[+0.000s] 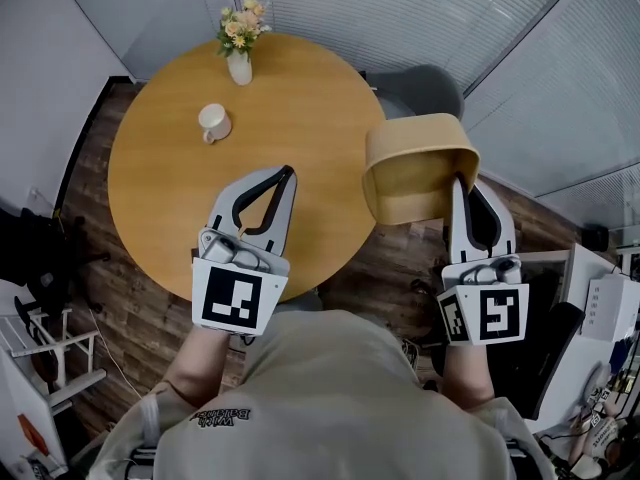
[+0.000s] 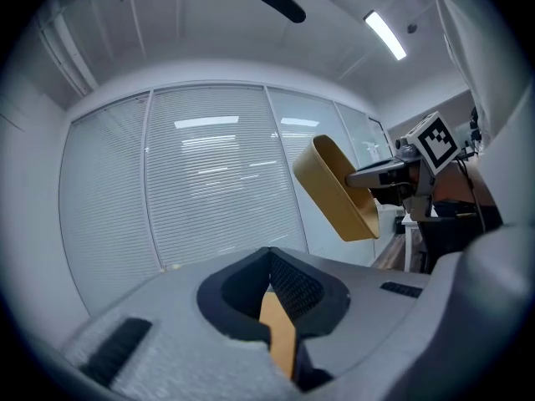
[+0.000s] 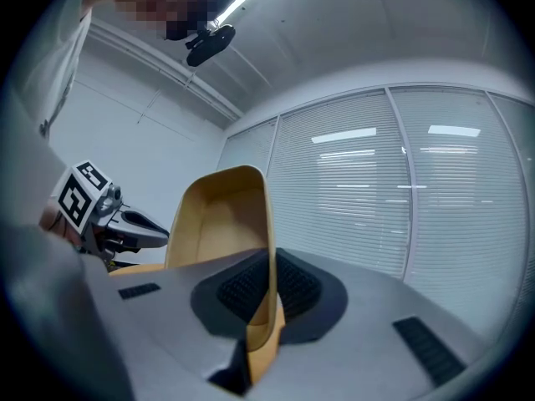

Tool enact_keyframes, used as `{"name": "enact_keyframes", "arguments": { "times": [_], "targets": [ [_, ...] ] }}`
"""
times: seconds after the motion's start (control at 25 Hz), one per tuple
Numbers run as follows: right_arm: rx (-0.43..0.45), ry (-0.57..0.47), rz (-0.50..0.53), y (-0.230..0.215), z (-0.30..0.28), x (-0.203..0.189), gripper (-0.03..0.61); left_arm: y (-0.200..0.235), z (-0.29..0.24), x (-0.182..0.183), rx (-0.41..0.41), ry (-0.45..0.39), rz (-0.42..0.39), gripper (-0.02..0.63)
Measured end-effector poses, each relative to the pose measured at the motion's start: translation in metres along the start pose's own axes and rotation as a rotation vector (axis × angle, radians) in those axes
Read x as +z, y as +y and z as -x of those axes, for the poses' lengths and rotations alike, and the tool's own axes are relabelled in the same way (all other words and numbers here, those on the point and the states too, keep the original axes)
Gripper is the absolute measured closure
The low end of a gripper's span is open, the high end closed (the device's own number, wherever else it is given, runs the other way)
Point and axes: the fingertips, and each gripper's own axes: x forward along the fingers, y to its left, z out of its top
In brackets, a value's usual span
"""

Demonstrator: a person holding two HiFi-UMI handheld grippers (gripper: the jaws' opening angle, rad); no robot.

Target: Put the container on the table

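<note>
The container (image 1: 415, 168) hangs in the air, just off the table (image 1: 160, 198) at its 3 o'clock edge. My right gripper (image 1: 462, 183) pinches its wall. My left gripper (image 1: 288, 173) is closed and empty. I think I carry it toward 9 o'clock next, then lower it.

Tan open-top container (image 1: 418, 168) tilted, aloft, just beside round wooden table (image 1: 170, 218).

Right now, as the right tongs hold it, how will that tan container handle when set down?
The tan container is probably light and stiff: the right tongs pinch one wall, yet nothing sags. Gripped off-centre, it may swing or slip. Empty, it could skid on the wooden table.
</note>
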Motion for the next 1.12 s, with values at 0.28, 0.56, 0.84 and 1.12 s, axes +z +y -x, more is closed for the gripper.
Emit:
{"name": "enact_keyframes", "arguments": {
  "times": [0.28, 0.56, 0.84, 1.12],
  "targets": [
    [-0.007, 0.013, -0.003, 0.004, -0.026, -0.001, 0.545, 0.025, -0.008, -0.011, 0.007, 0.010, 0.014, 0.592],
    [0.004, 0.023, -0.011, -0.003, -0.036, -0.006, 0.545, 0.022, -0.019, -0.012, 0.002, 0.025, 0.008, 0.592],
    [0.039, 0.012, -0.029, -0.017, -0.034, -0.016, 0.546, 0.014, -0.024, -0.009, 0.047, 0.046, 0.007, 0.592],
    [0.062, 0.017, -0.053, -0.034, -0.031, -0.025, 0.545, 0.000, -0.035, 0.000, 0.067, 0.054, 0.002, 0.592]
  ]
}}
